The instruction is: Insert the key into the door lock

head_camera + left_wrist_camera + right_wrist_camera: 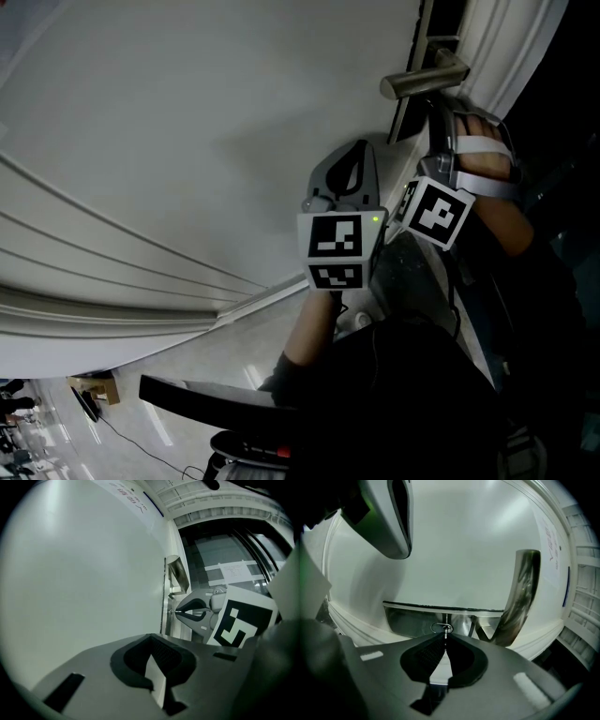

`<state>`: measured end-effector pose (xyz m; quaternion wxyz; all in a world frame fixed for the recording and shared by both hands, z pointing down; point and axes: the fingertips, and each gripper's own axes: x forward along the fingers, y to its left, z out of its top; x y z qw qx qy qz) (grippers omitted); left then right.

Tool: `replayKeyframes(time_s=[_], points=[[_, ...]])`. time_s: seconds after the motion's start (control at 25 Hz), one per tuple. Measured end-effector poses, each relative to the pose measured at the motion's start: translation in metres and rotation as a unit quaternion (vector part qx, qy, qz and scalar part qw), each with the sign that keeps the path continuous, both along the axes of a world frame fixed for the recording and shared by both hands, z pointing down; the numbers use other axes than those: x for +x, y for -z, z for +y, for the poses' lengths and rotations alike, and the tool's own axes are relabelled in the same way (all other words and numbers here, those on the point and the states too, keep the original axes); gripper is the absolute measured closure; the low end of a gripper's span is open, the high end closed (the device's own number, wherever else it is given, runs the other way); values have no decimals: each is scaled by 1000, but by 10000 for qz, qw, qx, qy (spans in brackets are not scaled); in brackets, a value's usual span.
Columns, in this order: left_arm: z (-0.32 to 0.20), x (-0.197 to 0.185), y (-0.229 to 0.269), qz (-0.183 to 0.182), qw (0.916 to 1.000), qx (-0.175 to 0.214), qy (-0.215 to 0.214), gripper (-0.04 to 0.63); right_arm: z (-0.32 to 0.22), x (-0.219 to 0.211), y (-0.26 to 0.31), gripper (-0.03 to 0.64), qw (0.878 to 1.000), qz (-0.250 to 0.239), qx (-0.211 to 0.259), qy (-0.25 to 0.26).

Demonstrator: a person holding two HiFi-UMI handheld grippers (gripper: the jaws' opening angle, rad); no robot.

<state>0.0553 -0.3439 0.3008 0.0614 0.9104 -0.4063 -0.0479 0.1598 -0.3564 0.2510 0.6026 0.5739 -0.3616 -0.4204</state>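
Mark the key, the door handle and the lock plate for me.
key (446,631), right gripper view, on the thin blade where it leaves the closed jaw tips.
door handle (422,81), head view, on the middle of the lever.
lock plate (407,620), right gripper view, on bare metal left of the keyhole.

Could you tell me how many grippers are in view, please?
2: the left gripper hangs shut beside the white door; the right gripper pinches the key at the lock, below the lever handle.
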Motion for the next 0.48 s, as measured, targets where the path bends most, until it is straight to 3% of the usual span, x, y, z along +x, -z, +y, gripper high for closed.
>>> replayKeyframes(time_s=[0.32, 0.48], points=[[-2, -3, 1, -89, 9999, 18, 56, 595, 21, 2, 3, 603, 9994, -286, 105, 172], [-4, -5, -1, -140, 9998, 25, 107, 595, 38, 7, 7, 614, 9942, -942, 387, 338]])
